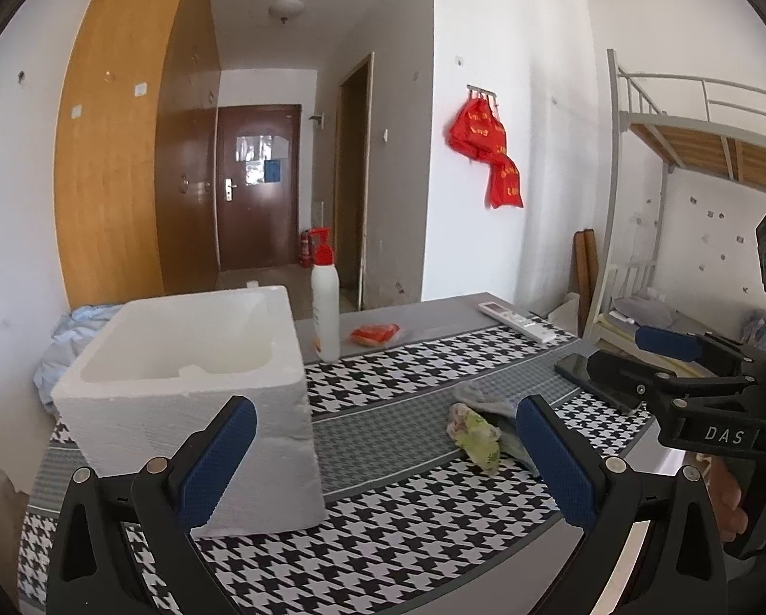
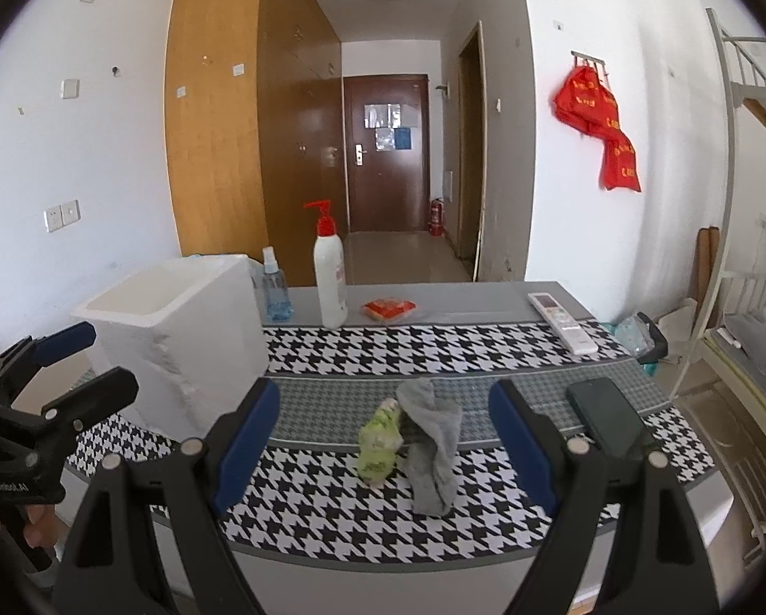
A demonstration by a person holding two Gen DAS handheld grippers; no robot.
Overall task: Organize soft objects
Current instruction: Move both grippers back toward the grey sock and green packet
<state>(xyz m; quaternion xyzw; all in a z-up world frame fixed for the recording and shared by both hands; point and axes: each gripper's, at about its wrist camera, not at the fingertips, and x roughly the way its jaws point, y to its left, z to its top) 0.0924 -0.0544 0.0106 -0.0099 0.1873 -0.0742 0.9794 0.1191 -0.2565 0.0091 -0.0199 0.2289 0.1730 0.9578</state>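
Grey sock (image 2: 430, 445) and a green patterned sock (image 2: 379, 447) lie touching on my houndstooth worktop (image 2: 434, 348), right of the white foam box (image 2: 178, 338). I hold left gripper (image 1: 383, 466) and right gripper (image 2: 383, 448) fingers spread wide, gripping nothing.

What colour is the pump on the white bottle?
Red; the pump shows best in the right wrist view.

A: Where does the left wrist view sit?
B: Low at the table's (image 1: 383, 553) near edge, facing the far wall.
A: The right?
B: Alongside, equally near; both share the socks (image 2: 424, 441) and foam box (image 2: 178, 338).
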